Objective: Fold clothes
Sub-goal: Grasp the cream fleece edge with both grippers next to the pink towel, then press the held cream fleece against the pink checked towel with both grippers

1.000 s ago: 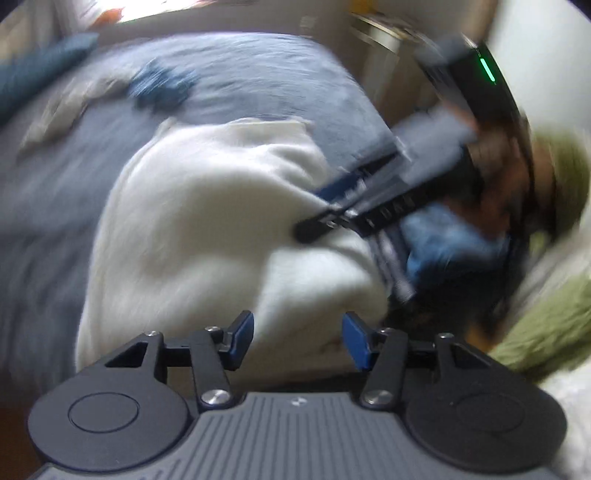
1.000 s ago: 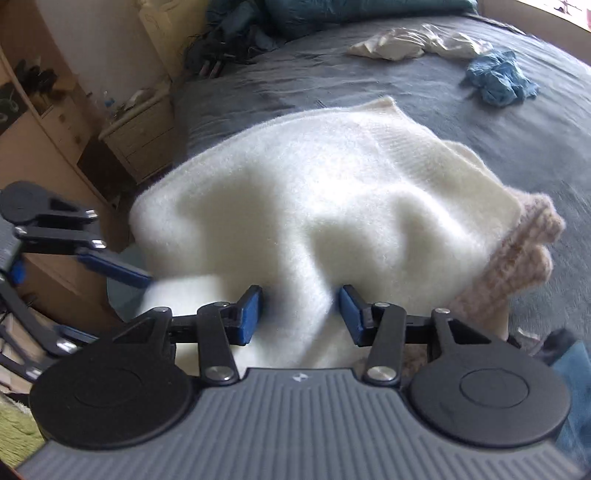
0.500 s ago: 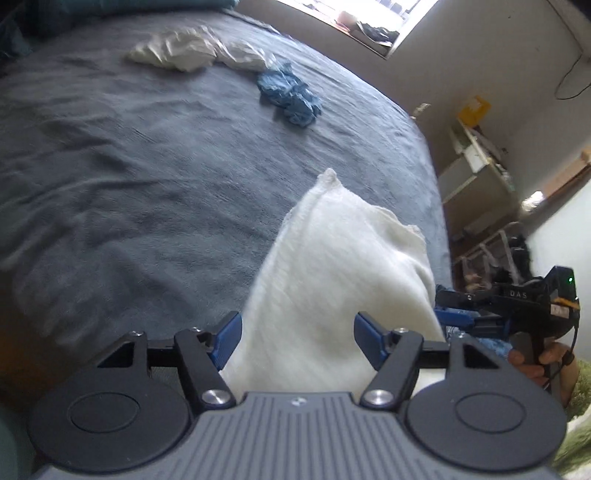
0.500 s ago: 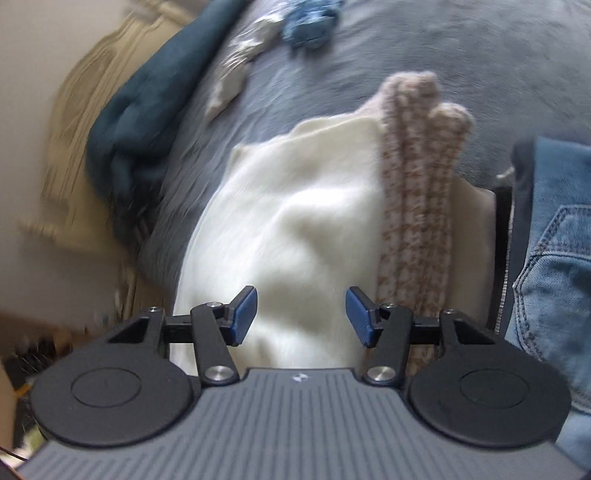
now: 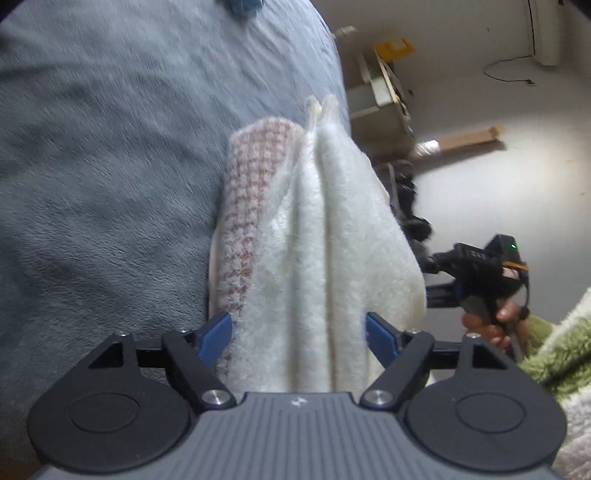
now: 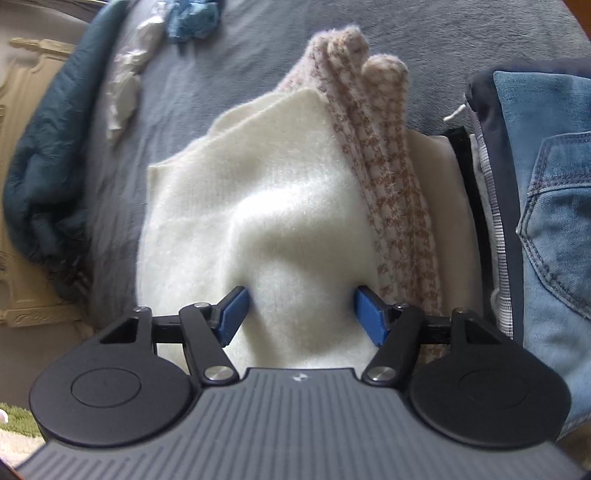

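A folded white fluffy sweater (image 5: 325, 240) lies on the grey bed (image 5: 92, 184), against a pink-and-brown houndstooth knit (image 5: 251, 192). My left gripper (image 5: 299, 332) straddles the sweater's near folded end. Its jaws are opening, with the cloth between them and the pads at its sides. In the right wrist view the same sweater (image 6: 258, 206) bulges up between the fingers of my right gripper (image 6: 301, 317), whose jaws are also opening. The houndstooth knit (image 6: 376, 140) lies to its right. The right gripper (image 5: 434, 277) also shows at the sweater's right edge, held by a hand (image 5: 491, 325).
Right of the knit stand a beige folded piece (image 6: 450, 192), a dark garment and blue jeans (image 6: 546, 206). A crumpled blue cloth (image 6: 192, 18), a white cloth (image 6: 125, 85) and a teal duvet (image 6: 48, 147) lie further up the bed. Shelves (image 5: 384, 103) stand past the bed's edge.
The left gripper swung across the bed and came down at the sweater's folded end. The right gripper rolled and sank a little. Both pairs of jaws have widened around the white sweater.
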Tool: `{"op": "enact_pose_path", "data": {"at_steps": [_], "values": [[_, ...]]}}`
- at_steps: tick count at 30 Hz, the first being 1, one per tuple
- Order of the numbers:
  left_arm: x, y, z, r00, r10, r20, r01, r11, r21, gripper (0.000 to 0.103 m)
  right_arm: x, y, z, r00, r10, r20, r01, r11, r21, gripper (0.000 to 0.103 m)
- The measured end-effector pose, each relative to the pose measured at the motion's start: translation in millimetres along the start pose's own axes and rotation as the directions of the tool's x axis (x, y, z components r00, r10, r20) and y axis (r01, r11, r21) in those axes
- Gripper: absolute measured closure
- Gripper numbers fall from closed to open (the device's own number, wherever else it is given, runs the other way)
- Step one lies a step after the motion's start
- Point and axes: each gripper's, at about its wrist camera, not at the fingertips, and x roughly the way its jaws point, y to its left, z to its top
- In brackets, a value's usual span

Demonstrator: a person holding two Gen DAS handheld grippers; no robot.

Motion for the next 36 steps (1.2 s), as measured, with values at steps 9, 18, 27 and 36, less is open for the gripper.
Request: {"op": "enact_pose_path", "data": {"at_steps": [9,18,27,36], "values": [[42.2,55.9,37.4,0.933,-0.332,-0.137,0.314,0.94,-0.134,0.02,7.0,12.2,1.8,0.995,-0.095,-0.01,0.095,0.995,0.04,0.028],[57.0,40.5,42.7,0.862,-0.464,-0.205,0.462,0.885,-0.057,0.021,10.8,22.1,1.6,0.988,-0.157,0.002,0.157,0.985,0.067,0.02],[49.0,30.4,45.5,0.935,-0.317,-0.157,0.329,0.943,0.056,0.019,15.4,27.8,1.8,0.986,-0.168,-0.002,0.167,0.985,0.049,0.015],[85.5,53.6,61.6,0.902,-0.393,-0.18,0.384,0.919,-0.085,0.008,14.3,21.8,-1.4,0.992,-0.13,0.011,0.129,0.991,0.041,0.014]]}}
